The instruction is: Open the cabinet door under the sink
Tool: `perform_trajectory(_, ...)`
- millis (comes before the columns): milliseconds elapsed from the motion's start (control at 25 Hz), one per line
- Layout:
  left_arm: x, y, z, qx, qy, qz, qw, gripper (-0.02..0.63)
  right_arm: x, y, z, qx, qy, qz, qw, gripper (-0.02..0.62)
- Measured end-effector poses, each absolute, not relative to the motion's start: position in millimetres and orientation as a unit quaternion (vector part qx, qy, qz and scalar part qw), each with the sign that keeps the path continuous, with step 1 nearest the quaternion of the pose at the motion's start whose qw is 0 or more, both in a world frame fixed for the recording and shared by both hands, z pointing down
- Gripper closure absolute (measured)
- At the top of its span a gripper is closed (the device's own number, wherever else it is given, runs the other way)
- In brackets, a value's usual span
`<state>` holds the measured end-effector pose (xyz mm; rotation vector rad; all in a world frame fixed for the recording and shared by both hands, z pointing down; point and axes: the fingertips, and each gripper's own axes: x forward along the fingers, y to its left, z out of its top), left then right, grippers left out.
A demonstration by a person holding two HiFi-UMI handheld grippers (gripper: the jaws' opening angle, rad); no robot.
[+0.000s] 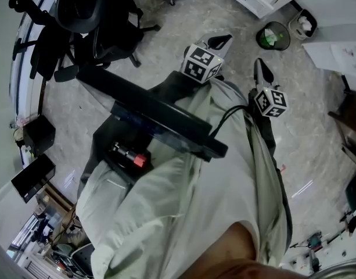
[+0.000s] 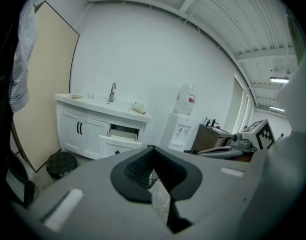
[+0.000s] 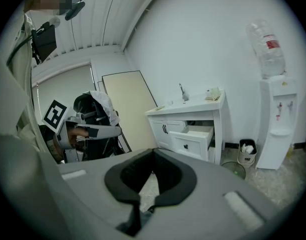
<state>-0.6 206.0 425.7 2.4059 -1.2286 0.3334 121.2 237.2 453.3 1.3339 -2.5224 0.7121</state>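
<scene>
Left of middle in the left gripper view, the sink cabinet (image 2: 73, 134) was seen against the far wall, well apart from both tongs. Its two doors (image 2: 85, 131) below the faucet (image 2: 112, 91) were shut, black handles (image 2: 80, 128) untouched; only a drawer (image 2: 119, 143) beside them stood pulled out. Left tongs (image 2: 152, 149) were clenched on nothing; right tongs (image 3: 153, 153) were likewise clenched and empty. Both were held over the floor (image 1: 317, 132) in the head view. Task was judged not started: approach, grip on a door handle and pull were all left to be done.
</scene>
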Motion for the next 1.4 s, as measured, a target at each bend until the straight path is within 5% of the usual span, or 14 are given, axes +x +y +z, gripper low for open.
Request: perform_trajectory(1400,9.3,217.8,414.5,0.869,-0.436,0.123,0.201,0.598,139.6,249.7,438.9,0.478,-0.846,0.210,0.106,0.594)
